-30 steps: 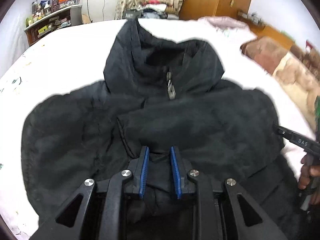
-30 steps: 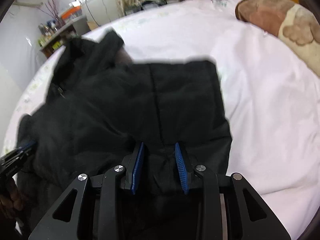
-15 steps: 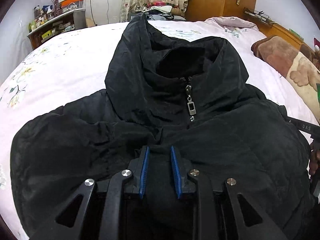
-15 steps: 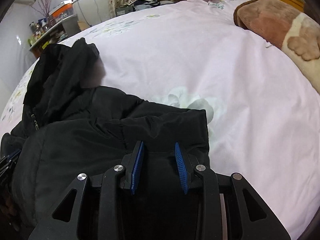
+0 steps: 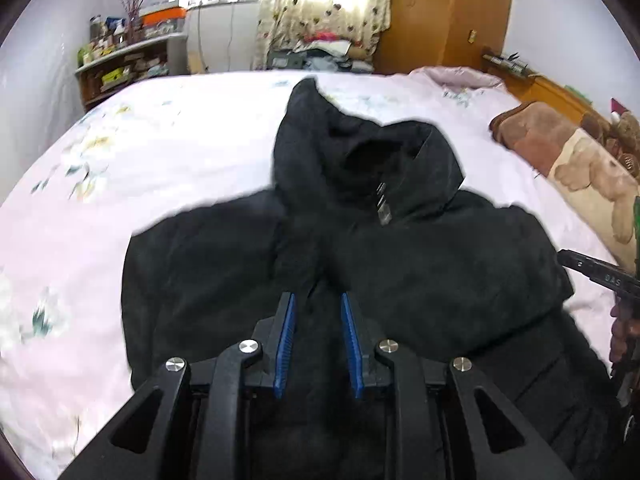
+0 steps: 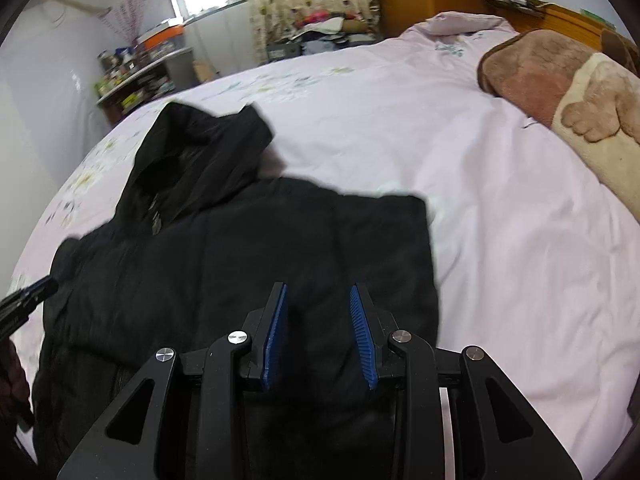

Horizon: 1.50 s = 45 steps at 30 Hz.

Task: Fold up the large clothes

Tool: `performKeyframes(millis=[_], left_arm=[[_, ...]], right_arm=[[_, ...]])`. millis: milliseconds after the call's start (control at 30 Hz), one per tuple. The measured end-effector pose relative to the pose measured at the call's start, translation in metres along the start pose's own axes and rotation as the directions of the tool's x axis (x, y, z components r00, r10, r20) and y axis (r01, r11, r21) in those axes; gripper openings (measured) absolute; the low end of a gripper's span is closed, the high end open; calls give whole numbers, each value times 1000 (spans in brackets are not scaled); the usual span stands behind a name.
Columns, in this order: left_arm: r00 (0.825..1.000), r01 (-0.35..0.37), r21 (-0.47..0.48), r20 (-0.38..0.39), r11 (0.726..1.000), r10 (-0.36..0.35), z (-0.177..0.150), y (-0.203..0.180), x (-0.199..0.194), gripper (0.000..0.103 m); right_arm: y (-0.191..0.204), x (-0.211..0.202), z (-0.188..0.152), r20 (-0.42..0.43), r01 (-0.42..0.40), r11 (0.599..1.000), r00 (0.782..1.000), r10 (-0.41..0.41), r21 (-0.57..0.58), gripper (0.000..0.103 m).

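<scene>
One black jacket lies spread on the pink bedsheet, hood away from both tongs. The left wrist view looks straight up the front of the jacket: the hood stands open ahead of the left tongs, and one zipper pull hangs below the collar. The blue pads stand apart with dark cloth filling the gap between them; whether they actually pinch it I cannot tell.

The right wrist view shows what the other does not: the jacket's outer side edge, running straight ahead of the right tongs and ending at a squared corner. The right tongs stand wider apart, over the black cloth; I cannot tell whether they hold it. Beyond that edge, to the right of these tongs, the sheet runs bare a long way to one brown and cream blanket.

In the left view the right tongs poke in from the far right, just beside the jacket's edge. In the right view the left tongs show as a dark tip at the far left, touching the cloth.

To the left of the left tongs, flowered sheet stretches off to one shelf by the wall.
</scene>
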State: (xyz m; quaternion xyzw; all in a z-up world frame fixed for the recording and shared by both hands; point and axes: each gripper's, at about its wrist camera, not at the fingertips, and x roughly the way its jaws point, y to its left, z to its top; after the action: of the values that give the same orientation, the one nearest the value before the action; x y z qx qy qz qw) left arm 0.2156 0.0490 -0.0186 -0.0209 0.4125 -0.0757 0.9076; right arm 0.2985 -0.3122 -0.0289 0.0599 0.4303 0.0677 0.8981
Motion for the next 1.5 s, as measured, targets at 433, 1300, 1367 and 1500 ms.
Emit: performKeyframes(millis=[433,1300,1367,1500], left_arm=[[997,-19,-45,-80,999,15,-12,6,5,25],[998,28,-65,54,997,-24,-78,-15,-199,48],[998,30,-64,61,998,-26,-76,-16,-201,48],[997,39,-64,67,997,-35,-69,-16,-200,49]], right_arm=[[19,5,-14,-79,38,999,996,-41,-34,34],[114,-187,-95,64,-121,991,990,124,-52,43],[117,-188,-95,65,-125,991,990,128,-51,43],[117,-189,-93,69,-136,990,988,139,-48,44]])
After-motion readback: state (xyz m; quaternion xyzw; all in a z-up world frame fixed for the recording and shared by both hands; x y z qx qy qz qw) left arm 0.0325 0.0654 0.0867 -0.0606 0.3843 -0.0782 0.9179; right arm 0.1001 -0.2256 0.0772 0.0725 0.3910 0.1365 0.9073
